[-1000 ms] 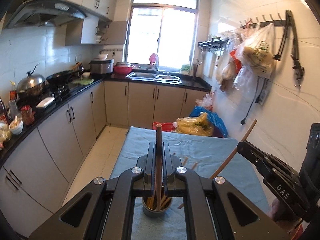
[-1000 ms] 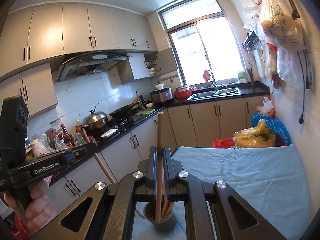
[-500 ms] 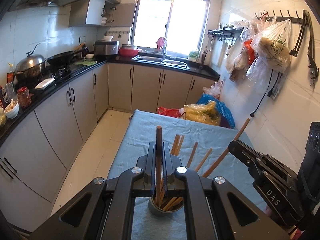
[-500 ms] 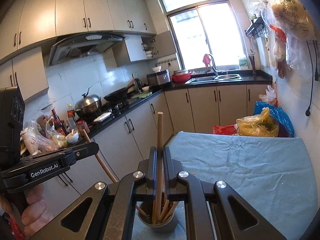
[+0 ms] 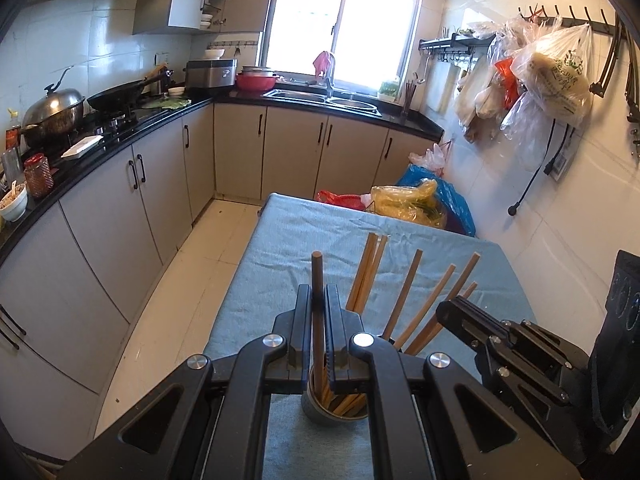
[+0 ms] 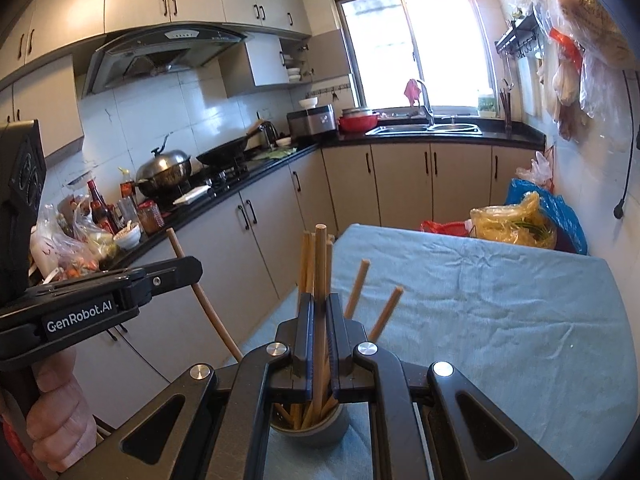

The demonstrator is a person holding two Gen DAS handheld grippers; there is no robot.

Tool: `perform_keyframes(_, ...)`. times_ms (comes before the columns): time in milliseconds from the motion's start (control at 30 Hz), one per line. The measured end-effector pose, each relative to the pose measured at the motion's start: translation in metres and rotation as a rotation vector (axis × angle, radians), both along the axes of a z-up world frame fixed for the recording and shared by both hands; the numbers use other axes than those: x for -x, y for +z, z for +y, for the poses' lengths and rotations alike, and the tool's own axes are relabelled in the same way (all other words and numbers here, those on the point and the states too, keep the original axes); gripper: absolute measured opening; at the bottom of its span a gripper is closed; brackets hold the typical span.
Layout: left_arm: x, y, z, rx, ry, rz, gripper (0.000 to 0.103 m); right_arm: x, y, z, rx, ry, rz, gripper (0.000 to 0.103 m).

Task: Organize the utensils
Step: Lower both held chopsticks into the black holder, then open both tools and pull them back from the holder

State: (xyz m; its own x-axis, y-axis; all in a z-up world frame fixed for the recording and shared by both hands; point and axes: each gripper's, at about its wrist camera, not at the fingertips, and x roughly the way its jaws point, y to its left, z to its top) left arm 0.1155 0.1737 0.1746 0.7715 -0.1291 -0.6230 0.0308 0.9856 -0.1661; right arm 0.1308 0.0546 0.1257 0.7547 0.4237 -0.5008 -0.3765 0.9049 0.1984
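Blue-clothed table [image 5: 304, 240], holder [image 5: 320, 410] near edge

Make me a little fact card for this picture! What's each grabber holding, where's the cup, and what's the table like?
left gripper: shut on one brown chopstick, held upright over the cup
right gripper: shut on another chopstick, also above the cup
cup: grey, round, standing on the table just under both grippers
in the cup: several wooden chopsticks leaning outward
table: covered with a wrinkled blue cloth
behind the table: yellow plastic bag
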Motion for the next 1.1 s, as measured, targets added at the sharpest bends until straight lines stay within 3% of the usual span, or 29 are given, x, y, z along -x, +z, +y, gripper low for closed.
perform_keyframes(533,-0.007,-0.011,-0.013,-0.029,-0.008,-0.006,0.006,-0.008,-0.021,-0.003,0.01,-0.004,0.047,0.007)
perform_keyframes(1100,-0.014,-0.021,-0.01,-0.022,-0.003,0.01,0.006,-0.007,-0.021,-0.007,-0.007,-0.003,0.062,0.007)
